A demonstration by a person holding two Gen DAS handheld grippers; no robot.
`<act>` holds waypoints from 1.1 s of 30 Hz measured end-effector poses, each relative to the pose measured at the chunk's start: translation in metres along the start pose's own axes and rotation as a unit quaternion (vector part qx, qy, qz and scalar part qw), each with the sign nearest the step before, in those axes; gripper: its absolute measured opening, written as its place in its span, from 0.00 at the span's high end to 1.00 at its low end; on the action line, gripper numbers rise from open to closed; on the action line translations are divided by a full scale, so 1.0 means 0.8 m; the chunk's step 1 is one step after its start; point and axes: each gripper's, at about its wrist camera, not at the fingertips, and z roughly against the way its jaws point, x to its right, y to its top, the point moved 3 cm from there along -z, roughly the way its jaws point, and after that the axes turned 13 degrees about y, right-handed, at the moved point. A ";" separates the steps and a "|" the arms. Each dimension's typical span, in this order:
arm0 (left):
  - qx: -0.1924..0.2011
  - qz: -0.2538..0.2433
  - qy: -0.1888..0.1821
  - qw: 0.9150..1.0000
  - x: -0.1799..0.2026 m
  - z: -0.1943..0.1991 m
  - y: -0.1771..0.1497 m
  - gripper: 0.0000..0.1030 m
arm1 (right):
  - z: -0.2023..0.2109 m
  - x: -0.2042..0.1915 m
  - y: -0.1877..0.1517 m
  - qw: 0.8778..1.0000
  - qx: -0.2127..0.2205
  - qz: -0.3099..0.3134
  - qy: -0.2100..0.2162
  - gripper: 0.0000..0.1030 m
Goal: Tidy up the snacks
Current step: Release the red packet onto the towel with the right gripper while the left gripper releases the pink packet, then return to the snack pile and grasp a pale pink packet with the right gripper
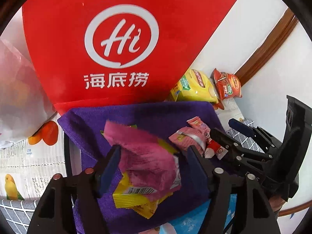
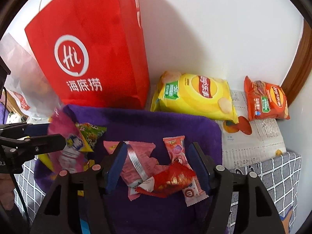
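A: Snacks all over the purple towel [image 2: 156, 124]! A magenta packet [image 1: 148, 159] sits between the fingers of the left tongs [image 1: 154, 167], motion-blurred, over a yellow packet [image 1: 136, 198].

B: Gripping it?

A: I cannot tell: the pads flank it, but contact is blurred. From the right wrist view that packet appears lifted at nine o'clock.

B: And the right tongs [image 2: 158, 165]?

A: Spread wide, hovering over a pink wrapper [image 2: 136, 158], a red mesh pouch [image 2: 173, 179] and a pink Toy Story bar [image 2: 181, 161], holding nothing.

B: Farther back?

A: A red paper bag [image 2: 91, 48] stands at eleven o'clock against the wall, a yellow chip bag [image 2: 195, 97] at one, an orange chip bag [image 2: 267, 101] at two.
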 end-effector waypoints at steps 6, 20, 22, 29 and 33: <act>0.021 0.001 -0.003 1.000 0.001 0.019 0.003 0.27 | 0.019 -0.006 0.006 1.000 0.021 0.000 -0.005 0.35; 0.036 0.002 -0.001 0.999 -0.001 0.052 0.002 0.27 | 0.082 -0.018 -0.026 0.998 0.023 -0.051 0.009 0.34; 0.043 0.002 0.000 0.999 -0.001 0.062 0.000 0.27 | 0.097 -0.023 -0.038 0.999 0.020 -0.044 0.006 0.34; 0.095 -0.020 0.022 0.995 0.014 0.107 -0.004 0.27 | 0.170 -0.027 -0.083 0.995 0.055 -0.082 -0.009 0.32; 0.092 -0.012 0.019 0.996 0.014 0.124 -0.019 0.28 | 0.214 -0.040 -0.107 0.994 0.081 -0.057 -0.053 0.24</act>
